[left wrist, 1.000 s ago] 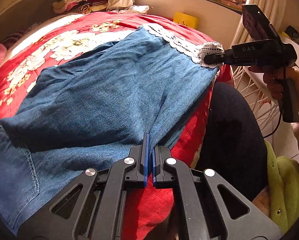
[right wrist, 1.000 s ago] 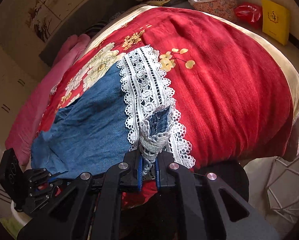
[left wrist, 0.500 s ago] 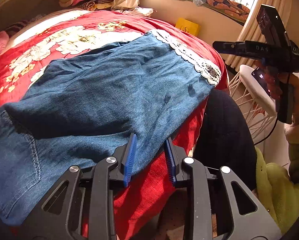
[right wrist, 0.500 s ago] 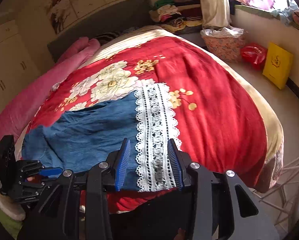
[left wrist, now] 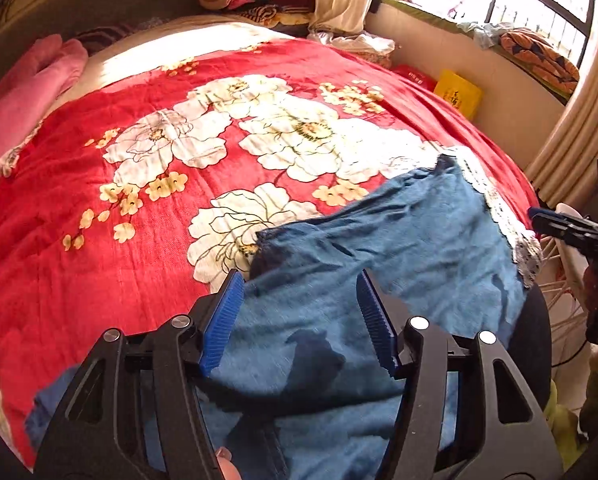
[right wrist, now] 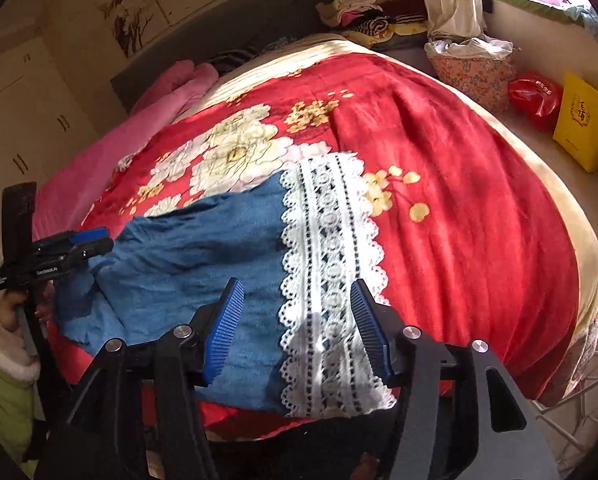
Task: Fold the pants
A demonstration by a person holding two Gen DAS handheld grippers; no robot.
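Denim pants lie beneath my opening, empty right gripper and left gripper; far right, fabric basket holds, seemingly, clothes.

The pants lie on the bed's blanket, seemingly at its near edge.
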